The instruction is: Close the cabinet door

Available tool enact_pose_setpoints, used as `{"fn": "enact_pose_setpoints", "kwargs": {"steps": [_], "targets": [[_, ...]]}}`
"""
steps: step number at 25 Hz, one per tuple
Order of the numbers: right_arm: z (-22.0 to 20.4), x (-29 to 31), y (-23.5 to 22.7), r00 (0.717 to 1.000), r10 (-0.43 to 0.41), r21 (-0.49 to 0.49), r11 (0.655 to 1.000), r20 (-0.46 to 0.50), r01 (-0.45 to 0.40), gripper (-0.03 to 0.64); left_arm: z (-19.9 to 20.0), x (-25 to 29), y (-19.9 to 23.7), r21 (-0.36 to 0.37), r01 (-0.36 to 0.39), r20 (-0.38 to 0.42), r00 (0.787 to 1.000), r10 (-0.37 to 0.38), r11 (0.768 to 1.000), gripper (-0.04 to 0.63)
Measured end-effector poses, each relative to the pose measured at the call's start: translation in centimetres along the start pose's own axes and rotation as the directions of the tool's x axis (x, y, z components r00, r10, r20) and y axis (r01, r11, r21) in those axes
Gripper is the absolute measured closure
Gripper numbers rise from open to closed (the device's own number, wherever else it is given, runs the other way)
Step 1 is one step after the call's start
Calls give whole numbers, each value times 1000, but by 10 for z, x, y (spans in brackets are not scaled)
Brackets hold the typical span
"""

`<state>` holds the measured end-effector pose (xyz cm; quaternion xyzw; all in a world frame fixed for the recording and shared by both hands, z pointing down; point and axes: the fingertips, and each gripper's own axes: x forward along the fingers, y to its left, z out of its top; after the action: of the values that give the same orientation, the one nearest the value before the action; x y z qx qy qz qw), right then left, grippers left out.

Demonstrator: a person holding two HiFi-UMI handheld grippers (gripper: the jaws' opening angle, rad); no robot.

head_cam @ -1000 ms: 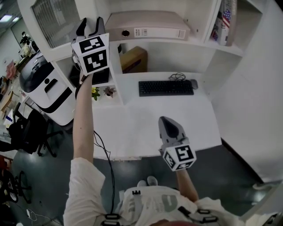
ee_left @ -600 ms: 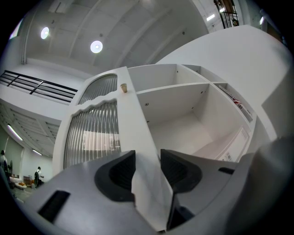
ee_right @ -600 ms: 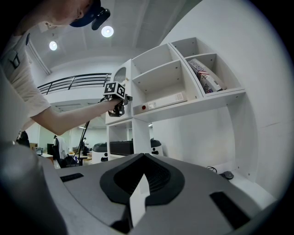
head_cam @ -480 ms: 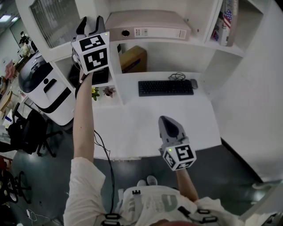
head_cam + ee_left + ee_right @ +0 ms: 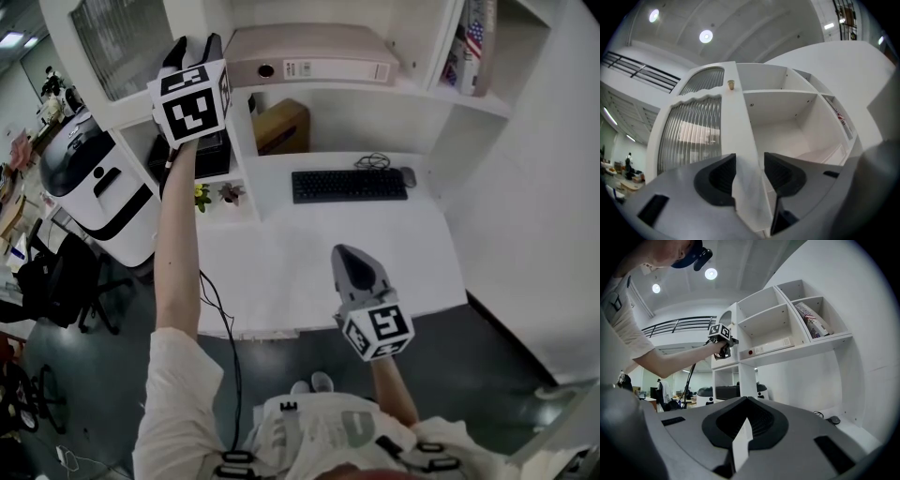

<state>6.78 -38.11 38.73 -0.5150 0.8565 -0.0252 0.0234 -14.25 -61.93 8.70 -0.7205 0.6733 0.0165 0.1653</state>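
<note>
The cabinet door (image 5: 111, 36), white-framed with ribbed glass, stands swung out at the top left of the shelf unit. My left gripper (image 5: 192, 52) is raised to the door's free edge. In the left gripper view that white edge (image 5: 740, 140) runs up between the two pads and fills the gap, so my left gripper (image 5: 750, 164) is shut on it. A small brass knob (image 5: 731, 84) sits higher on the frame. The open compartment (image 5: 783, 122) lies to the right. My right gripper (image 5: 349, 255) hangs shut over the desk, holding nothing, its jaws (image 5: 746, 401) meeting at the tip.
A binder (image 5: 309, 56) lies on the shelf beside the door, with a cardboard box (image 5: 281, 127) below it. Keyboard (image 5: 349, 185) and mouse (image 5: 410, 176) rest on the white desk (image 5: 281, 272). Books (image 5: 473, 47) stand top right. A printer (image 5: 94, 183) and an office chair (image 5: 56, 281) stand at left.
My left gripper has rolled a little about the door's edge, so its marker cube shows a different face. The right gripper has hardly moved.
</note>
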Motion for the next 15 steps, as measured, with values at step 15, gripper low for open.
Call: {"fn": "enact_pose_setpoints", "kwargs": {"steps": [15], "targets": [[22, -30, 24, 999, 7, -12, 1000, 53, -7, 614, 82, -95, -15, -68, 138, 171, 977, -124, 988, 396]]}}
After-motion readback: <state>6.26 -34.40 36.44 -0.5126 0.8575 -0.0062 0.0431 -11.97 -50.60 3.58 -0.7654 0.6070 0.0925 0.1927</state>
